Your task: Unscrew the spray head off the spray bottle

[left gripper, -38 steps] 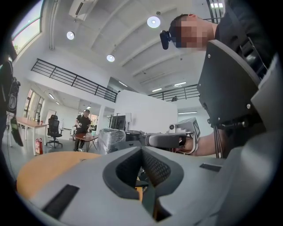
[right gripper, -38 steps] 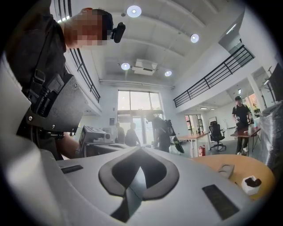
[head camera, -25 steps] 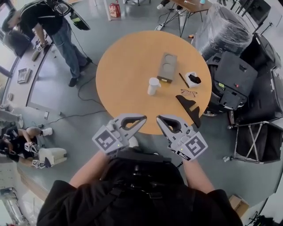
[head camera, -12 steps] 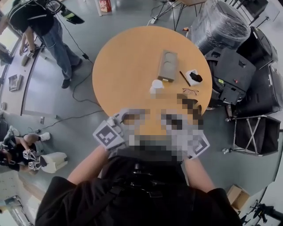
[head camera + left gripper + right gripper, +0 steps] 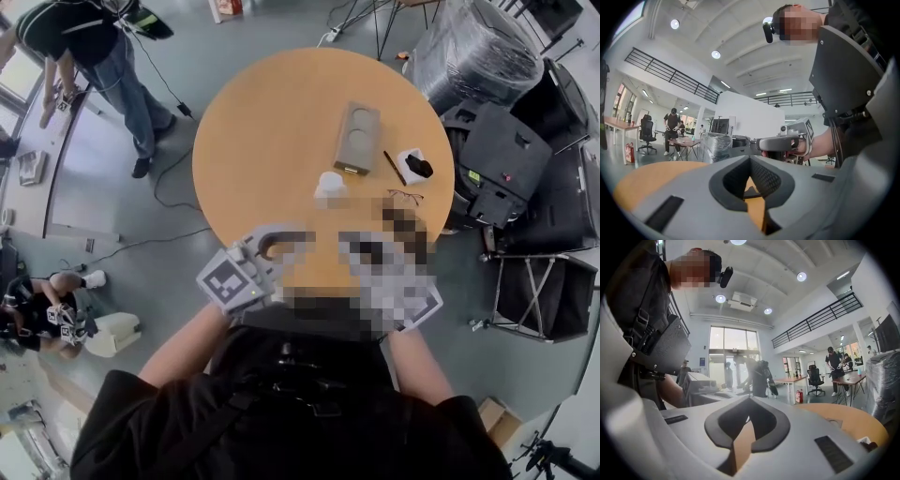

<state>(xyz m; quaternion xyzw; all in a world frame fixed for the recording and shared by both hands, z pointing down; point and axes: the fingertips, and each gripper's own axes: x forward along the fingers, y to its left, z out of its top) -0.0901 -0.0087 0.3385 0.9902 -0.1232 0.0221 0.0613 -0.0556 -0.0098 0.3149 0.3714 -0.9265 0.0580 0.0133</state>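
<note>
A small white bottle [image 5: 330, 182] stands upright on the round wooden table [image 5: 262, 122], near the table's middle. In the head view a blur partly covers the bottle's base and both grippers. My left gripper [image 5: 750, 157] is shut with nothing between its jaws and hovers level over the table's near edge, well short of the bottle. Beside it my right gripper [image 5: 750, 397] is also shut and empty, its tip pointing toward the left one. In the left gripper view the right gripper [image 5: 780, 143] shows in a hand.
A grey two-hollow tray [image 5: 356, 139], a pencil [image 5: 392, 167], a white box with a black item [image 5: 412, 166], glasses [image 5: 401, 196] and a black angular object [image 5: 405, 225] lie on the table. Black cases [image 5: 497, 159] stand right. A person [image 5: 94, 56] stands far left.
Both grippers have moved forward over the table's near edge, closer to the bottle. Their jaws have stayed shut.
</note>
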